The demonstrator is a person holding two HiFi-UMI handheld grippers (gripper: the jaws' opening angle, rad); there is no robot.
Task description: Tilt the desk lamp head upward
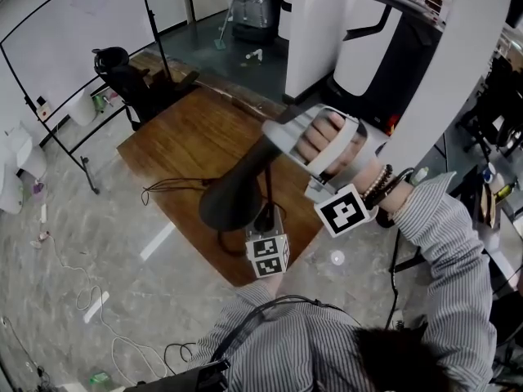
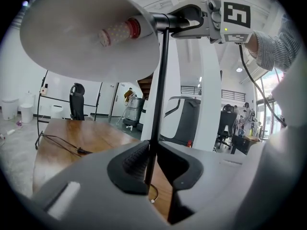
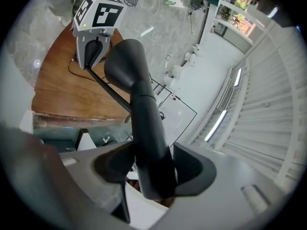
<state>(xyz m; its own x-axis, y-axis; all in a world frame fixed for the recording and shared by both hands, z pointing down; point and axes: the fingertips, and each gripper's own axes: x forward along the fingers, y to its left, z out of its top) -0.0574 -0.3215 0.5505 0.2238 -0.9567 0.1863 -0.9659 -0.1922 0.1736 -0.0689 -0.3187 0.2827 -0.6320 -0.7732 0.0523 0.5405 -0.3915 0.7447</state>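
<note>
A black desk lamp stands on the wooden table (image 1: 184, 133). Its cone-shaped head (image 1: 233, 198) points down and to the left, and the left gripper view shows its pale inside (image 2: 72, 37) with a bulb (image 2: 117, 30). My left gripper (image 2: 152, 164) is shut on the thin upright pole (image 2: 160, 80) low down. My right gripper (image 3: 148, 169) is up at the head's narrow neck (image 3: 144, 114). The neck lies between its wide-spread jaws, and I see no pad pressing on it.
A black cable (image 1: 167, 188) trails across the table from the lamp. An office chair (image 1: 122, 76) and a whiteboard stand (image 1: 57, 47) are at the far left. A white pillar (image 1: 458, 64) rises at the right, and loose cords (image 1: 82, 300) lie on the marble floor.
</note>
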